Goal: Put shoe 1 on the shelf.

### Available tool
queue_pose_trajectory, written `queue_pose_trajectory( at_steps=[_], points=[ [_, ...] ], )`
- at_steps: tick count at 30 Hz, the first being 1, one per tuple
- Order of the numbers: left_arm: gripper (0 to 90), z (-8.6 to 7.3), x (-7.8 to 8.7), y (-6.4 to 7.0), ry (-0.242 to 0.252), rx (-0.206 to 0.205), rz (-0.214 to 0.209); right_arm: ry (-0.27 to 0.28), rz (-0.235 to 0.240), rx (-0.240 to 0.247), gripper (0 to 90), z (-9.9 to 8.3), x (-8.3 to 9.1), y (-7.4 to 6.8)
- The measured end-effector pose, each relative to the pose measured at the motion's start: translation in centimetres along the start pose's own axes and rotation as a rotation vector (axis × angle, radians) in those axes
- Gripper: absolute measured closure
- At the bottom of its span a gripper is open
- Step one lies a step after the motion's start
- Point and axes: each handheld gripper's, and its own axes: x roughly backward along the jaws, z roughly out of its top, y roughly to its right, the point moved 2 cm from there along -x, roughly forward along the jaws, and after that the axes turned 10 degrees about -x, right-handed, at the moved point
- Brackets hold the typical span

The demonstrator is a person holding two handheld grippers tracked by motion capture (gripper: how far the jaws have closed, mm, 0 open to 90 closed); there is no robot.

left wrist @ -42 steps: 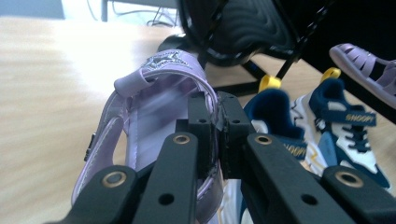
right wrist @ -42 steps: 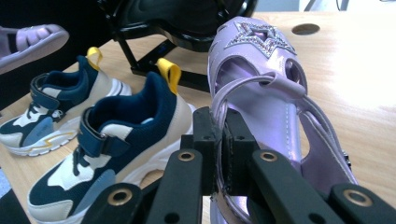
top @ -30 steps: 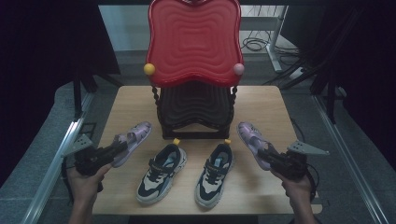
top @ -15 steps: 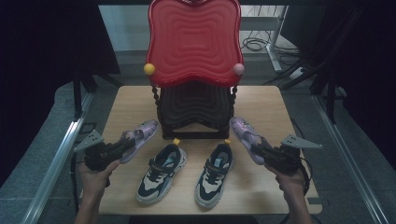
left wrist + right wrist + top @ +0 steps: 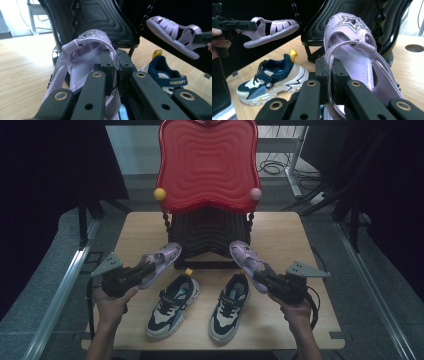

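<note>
Holding one lilac sandal apiece, the two grippers carry a matched pair above the near half of the table. Left sandal (image 5: 161,260): gripped at its heel end by the left gripper (image 5: 141,270), whose jaws are closed down to the thickness of the sandal's side wall, toe pointing toward the black lower shelf (image 5: 210,232) of the rack. Right sandal (image 5: 248,258): clamped likewise at the heel side by the right gripper (image 5: 264,279), jaws nearly together on the upper, toe raised toward the same shelf. In the right gripper view the sandal (image 5: 352,50) shows a glittered star on its toe and a thin heel strap looping over the jaws.

Handling, as a judgement: each sandal looks light, with a glossy, pliant upper and a stiffer sole; the strap would flex and slip, so the firmer side wall near the heel is the better hold, as used here.

Two navy-and-cream sneakers (image 5: 173,303) (image 5: 230,305) stand on the wooden table (image 5: 295,235) between the hands. A red wavy tray (image 5: 207,162) tops the rack behind.
</note>
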Motion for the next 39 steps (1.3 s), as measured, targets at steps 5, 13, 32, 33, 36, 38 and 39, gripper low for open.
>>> queue_pose_trajectory(
  at_steps=[5,13,32,33,36,38,39],
  points=[
    [85.6,0.4,-0.4,0.0,0.021,0.001,-0.009,0.02,0.0,0.003,85.7,0.1,-0.3,-0.9],
    [85.5,0.9,-0.7,-0.7,0.051,0.02,-0.022,0.025,-0.007,-0.011,85.6,0.1,-1.3,-0.9],
    [85.1,1.7,-2.5,-0.7,0.088,0.04,-0.028,0.042,-0.021,0.005,85.5,1.4,-3.9,-1.6],
    [85.1,1.8,-2.6,-0.7,0.09,0.04,-0.029,0.043,-0.019,0.003,85.6,1.5,-4.1,-1.6],
    [85.2,2.1,-3.2,-0.6,0.09,0.038,-0.031,0.051,-0.013,0.0,85.5,1.7,-4.6,-1.6],
    [85.2,2.3,-3.5,-0.5,0.091,0.035,-0.032,0.054,-0.013,0.0,85.6,1.9,-4.9,-1.7],
    [85.2,2.3,-3.7,-0.4,0.092,0.035,-0.035,0.059,-0.017,0.002,85.5,2.1,-5.0,-1.7]
  ],
)
